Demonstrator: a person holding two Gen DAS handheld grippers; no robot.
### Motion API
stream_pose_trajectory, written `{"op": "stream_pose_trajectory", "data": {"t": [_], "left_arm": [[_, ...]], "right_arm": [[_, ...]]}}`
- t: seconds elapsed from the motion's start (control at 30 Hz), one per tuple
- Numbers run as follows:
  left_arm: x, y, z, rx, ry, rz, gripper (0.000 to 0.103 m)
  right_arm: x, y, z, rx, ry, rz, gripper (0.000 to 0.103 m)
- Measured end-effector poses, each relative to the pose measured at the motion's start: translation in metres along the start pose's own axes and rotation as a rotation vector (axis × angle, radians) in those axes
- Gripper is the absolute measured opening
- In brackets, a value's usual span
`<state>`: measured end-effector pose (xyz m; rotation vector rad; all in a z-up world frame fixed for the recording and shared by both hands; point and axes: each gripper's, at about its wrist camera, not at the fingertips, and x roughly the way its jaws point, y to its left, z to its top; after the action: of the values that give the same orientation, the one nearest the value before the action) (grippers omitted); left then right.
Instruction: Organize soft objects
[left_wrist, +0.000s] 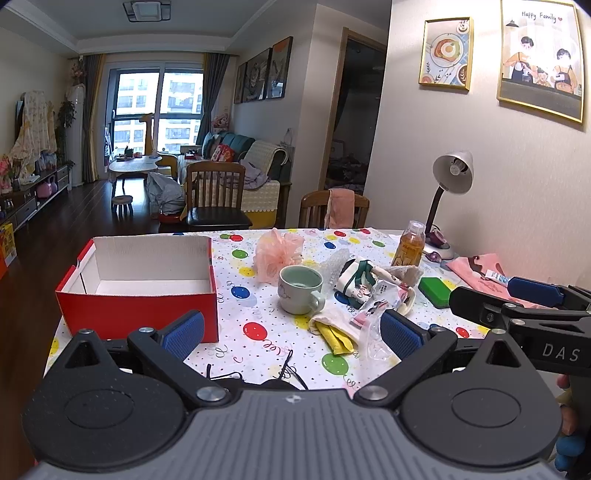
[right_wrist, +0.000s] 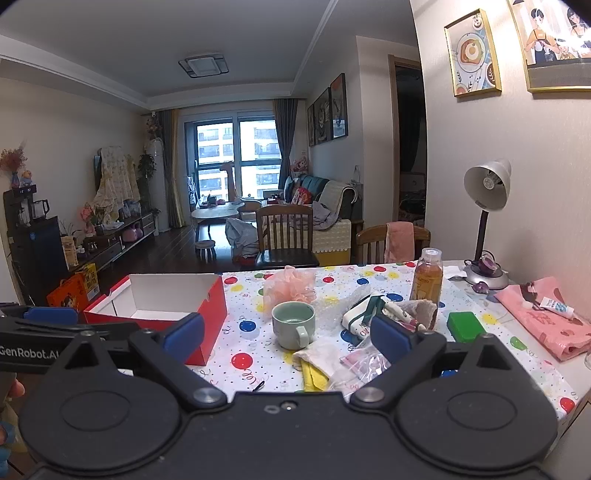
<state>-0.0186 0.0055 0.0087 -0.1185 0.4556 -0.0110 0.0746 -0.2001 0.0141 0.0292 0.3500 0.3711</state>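
Observation:
An empty red box with a white inside stands at the table's left. A pink mesh bath pouf lies behind a pale green mug. A yellow and white cloth, a green and white pouch, clear plastic bags and a green sponge lie to the right. A pink cloth lies far right. My left gripper is open and empty above the near table. My right gripper is open and empty; it also shows in the left wrist view.
A juice bottle and a desk lamp stand at the back right by the wall. A small tube lies on the pink cloth. Wooden chairs stand beyond the balloon-print tablecloth.

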Motion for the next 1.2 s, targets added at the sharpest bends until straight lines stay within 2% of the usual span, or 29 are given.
{"op": "stream_pose_trajectory", "data": {"t": [0.87, 1.2], "left_arm": [[0.008, 0.003, 0.006, -0.001, -0.032, -0.024, 0.102], [0.013, 0.008, 0.008, -0.007, -0.053, -0.032, 0.102]], "right_arm": [[0.001, -0.001, 0.004, -0.011, -0.013, -0.01, 0.096], [0.011, -0.008, 0.018, -0.024, -0.021, -0.018, 0.096]]}}
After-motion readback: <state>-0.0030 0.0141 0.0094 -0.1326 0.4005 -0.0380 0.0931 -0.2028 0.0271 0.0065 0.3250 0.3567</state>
